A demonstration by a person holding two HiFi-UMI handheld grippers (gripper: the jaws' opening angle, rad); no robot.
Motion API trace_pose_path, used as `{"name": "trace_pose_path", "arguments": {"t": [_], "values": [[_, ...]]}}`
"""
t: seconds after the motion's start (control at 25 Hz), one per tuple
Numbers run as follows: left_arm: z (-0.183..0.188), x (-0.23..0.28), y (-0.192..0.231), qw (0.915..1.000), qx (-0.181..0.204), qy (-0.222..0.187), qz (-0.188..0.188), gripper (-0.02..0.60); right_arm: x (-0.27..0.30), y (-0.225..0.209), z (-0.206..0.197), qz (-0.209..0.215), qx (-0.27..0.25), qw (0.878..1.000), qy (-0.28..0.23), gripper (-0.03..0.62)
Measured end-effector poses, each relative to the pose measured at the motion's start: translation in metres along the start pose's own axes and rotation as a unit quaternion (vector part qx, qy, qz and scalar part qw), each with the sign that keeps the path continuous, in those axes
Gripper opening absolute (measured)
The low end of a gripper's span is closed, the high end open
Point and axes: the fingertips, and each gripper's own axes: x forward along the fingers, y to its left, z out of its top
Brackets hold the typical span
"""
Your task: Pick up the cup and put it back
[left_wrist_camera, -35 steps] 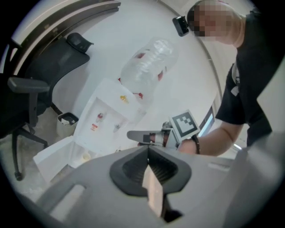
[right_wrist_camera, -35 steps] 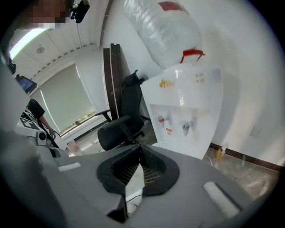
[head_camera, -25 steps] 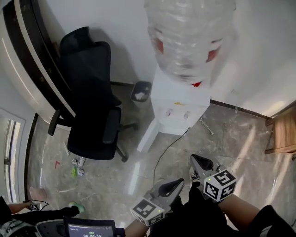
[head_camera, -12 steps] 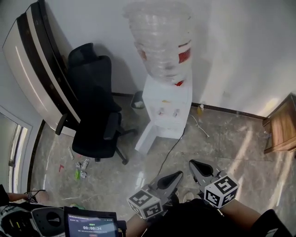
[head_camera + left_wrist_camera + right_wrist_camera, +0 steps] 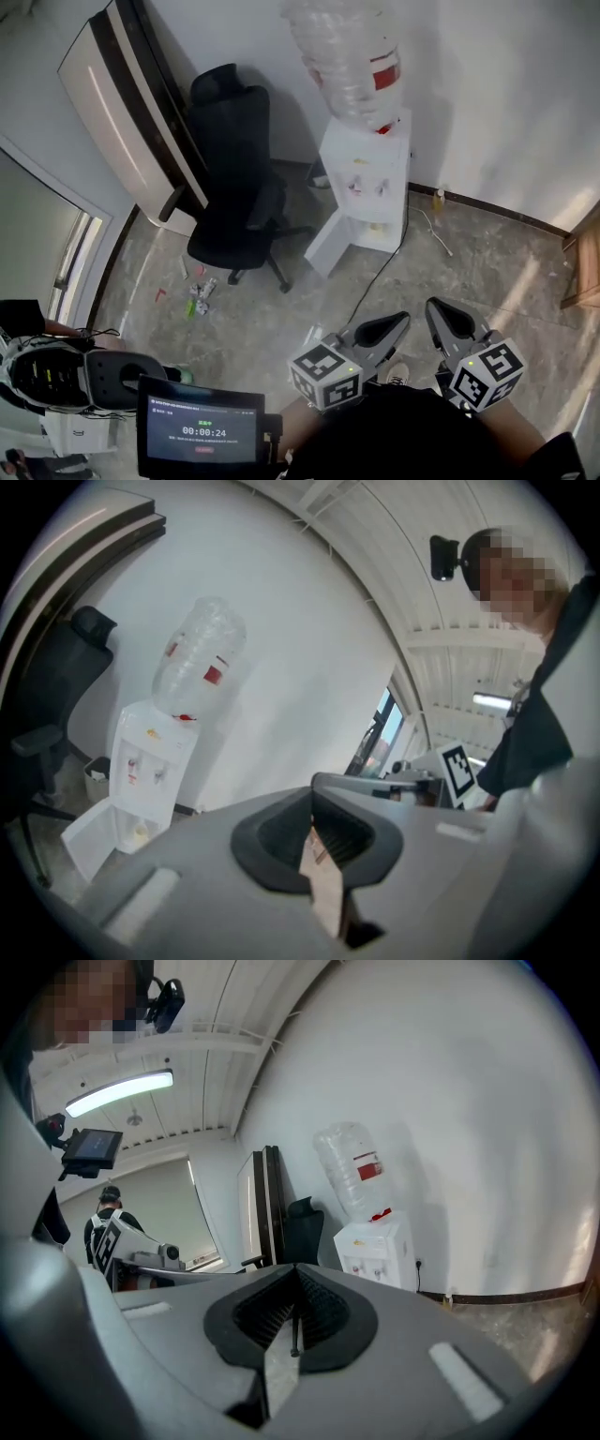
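Note:
No cup shows in any view. My left gripper (image 5: 380,330) and right gripper (image 5: 448,323) hang side by side low in the head view, over the marble floor and well short of the white water dispenser (image 5: 366,178). In the left gripper view, the left gripper (image 5: 312,829) has its pads together with nothing between them. The right gripper (image 5: 294,1312) is likewise shut and empty. Both point roughly toward the dispenser (image 5: 150,761) (image 5: 375,1246), which carries an upturned clear bottle (image 5: 352,56).
A black office chair (image 5: 234,187) stands left of the dispenser, whose lower door (image 5: 330,246) hangs open. A cable (image 5: 380,277) runs across the floor and litter (image 5: 197,295) lies near the chair. Wooden furniture (image 5: 586,272) is at the right edge, a timer screen (image 5: 199,433) at bottom left.
The dispenser and chair have shrunk and slid away as the view drew back from them. Both grippers stay shut and have shifted slightly right in the head view.

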Motion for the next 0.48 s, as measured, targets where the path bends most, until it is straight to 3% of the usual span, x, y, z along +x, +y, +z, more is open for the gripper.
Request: {"name": "trace_pose_path", "arguments": {"t": [0.36,0.48], "values": [[0.021,-0.021,-0.016,0.999,0.034,-0.001,-0.03,0.003,-0.013,0.031,0.02,-0.013,0.005,0.999,-0.036,0.008],[0.033,-0.045,-0.006,0.9995,0.024,-0.01,-0.015,0.003,-0.005,0.049,0.022,-0.011,0.004,0.999,-0.044,0.008]]}}
